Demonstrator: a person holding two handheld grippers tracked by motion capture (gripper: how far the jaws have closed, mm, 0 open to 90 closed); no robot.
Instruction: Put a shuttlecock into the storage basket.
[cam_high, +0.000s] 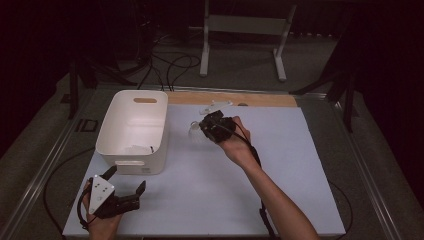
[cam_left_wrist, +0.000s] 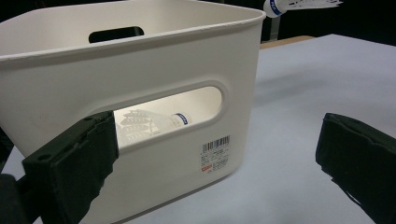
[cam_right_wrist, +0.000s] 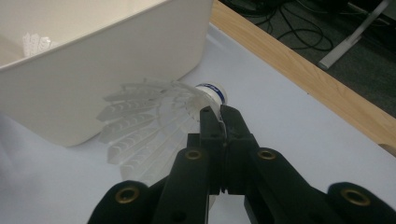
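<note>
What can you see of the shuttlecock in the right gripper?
The shuttlecock has a translucent white feathered skirt and a white cork tip with a blue band. The right gripper has its jaws shut on the skirt near the cork. It is held just outside the white bin, cork pointing away from it. Whether it touches the bin is unclear.

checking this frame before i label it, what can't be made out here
- Shuttlecock in the right gripper: the black fingers cover the spot where they pinch it, right gripper view.
- How many shuttlecocks lie in the white bin: its walls hide most of the inside; the left gripper view shows one through the handle slot.
- Barcode label: print too small.
- Pale pieces by the wooden strip: too small, high view.
</note>
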